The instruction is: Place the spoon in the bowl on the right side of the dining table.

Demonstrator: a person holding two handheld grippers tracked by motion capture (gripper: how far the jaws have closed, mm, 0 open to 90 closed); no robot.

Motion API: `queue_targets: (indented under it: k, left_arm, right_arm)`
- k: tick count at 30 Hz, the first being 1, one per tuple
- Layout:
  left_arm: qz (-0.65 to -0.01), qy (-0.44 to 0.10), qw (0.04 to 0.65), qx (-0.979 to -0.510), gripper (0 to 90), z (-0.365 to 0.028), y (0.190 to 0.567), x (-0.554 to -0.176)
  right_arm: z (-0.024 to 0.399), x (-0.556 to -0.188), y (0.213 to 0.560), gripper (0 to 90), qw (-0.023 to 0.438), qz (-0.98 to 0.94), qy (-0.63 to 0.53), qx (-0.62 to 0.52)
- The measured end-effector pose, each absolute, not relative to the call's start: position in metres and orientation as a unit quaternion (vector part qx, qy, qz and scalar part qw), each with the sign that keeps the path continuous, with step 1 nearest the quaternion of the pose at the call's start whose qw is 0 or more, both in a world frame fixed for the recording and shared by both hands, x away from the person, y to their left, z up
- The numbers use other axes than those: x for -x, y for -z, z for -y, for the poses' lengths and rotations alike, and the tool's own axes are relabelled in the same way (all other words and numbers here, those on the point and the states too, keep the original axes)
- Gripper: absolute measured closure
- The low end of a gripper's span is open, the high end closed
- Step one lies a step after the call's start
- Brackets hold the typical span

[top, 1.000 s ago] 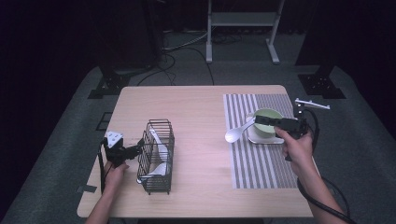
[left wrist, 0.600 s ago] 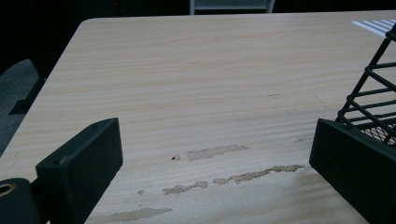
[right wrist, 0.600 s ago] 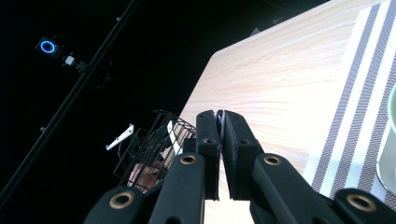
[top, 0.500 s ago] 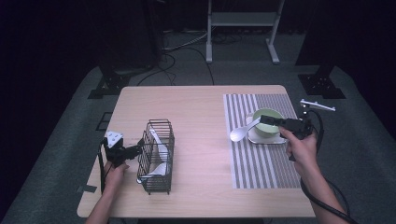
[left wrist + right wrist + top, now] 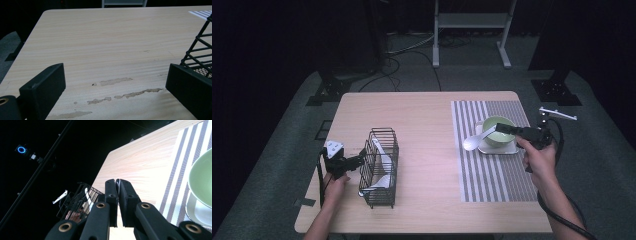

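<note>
Right gripper point(image 5: 511, 131) is sitting over the striped placemat point(image 5: 492, 175) at the table's right side, jaws clamped nearly together on the handle of a white spoon point(image 5: 477, 140); in the right gripper view the jaws are pressing against a thin white edge between them. The spoon is sticking out toward the table's middle, its bowl end hanging over the placemat's left part, just beside the white square plate point(image 5: 497, 147). A green bowl point(image 5: 497, 131) is resting on that plate, right by the gripper tips. The right hand point(image 5: 539, 160) is gripping the tool from behind, cable looping off to the right. Left gripper point(image 5: 357, 161) is lying low at the table's point(image 5: 422, 115) left side, jaws spread wide with nothing between them, tips just beside the black wire basket point(image 5: 379, 167); in the left gripper view the basket's corner is sitting by the right-hand jaw. White utensils point(image 5: 382, 160) are lying inside the basket. The left hand point(image 5: 334, 182) is holding the tool near the front edge.
</note>
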State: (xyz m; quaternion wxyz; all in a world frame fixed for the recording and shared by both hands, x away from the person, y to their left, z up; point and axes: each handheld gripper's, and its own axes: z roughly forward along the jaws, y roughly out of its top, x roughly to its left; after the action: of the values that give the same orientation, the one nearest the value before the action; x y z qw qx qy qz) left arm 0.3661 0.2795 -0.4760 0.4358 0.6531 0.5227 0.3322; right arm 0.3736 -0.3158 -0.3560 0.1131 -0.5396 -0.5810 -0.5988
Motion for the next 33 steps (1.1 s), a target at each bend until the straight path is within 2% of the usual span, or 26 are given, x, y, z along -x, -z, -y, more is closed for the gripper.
queue_targets:
  k: [33]
  left_arm:
    - [-0.524,-0.333,0.435,-0.652,1.6,-0.279,0.476,-0.366]
  right_arm:
    - [0.347,-0.377,0.363,85.4,0.085,0.556,0.597,0.572]
